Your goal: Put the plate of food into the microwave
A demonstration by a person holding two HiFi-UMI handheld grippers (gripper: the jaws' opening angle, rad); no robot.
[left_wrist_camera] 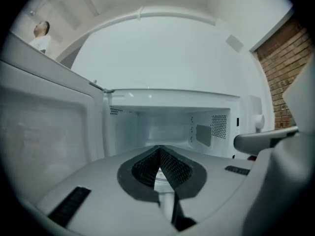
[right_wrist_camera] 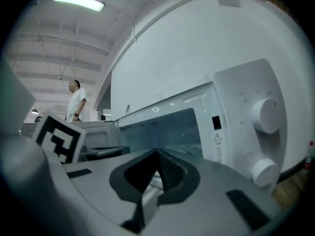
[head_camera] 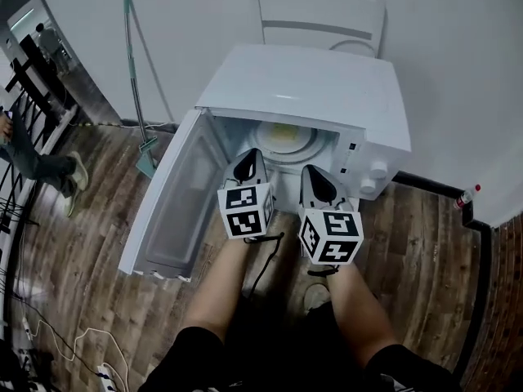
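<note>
We log the white plate of yellow food [head_camera: 283, 135] inside the white boxy microwave [head_camera: 327, 96], left tool [head_camera: 251, 157] and right tool [head_camera: 315, 175] both pinched together, empty; next, we judge, swing the white door [head_camera: 174, 212] at 9 o'clock closed.

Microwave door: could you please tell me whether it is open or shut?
Open: the door is swung out leftward, exposing the cavity of the microwave.

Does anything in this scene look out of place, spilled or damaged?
The microwave stands on the wooden floor by the wall, not on a counter, which is unusual. Its door is open and the plate of food sits inside. No spill or damage is visible.
</note>
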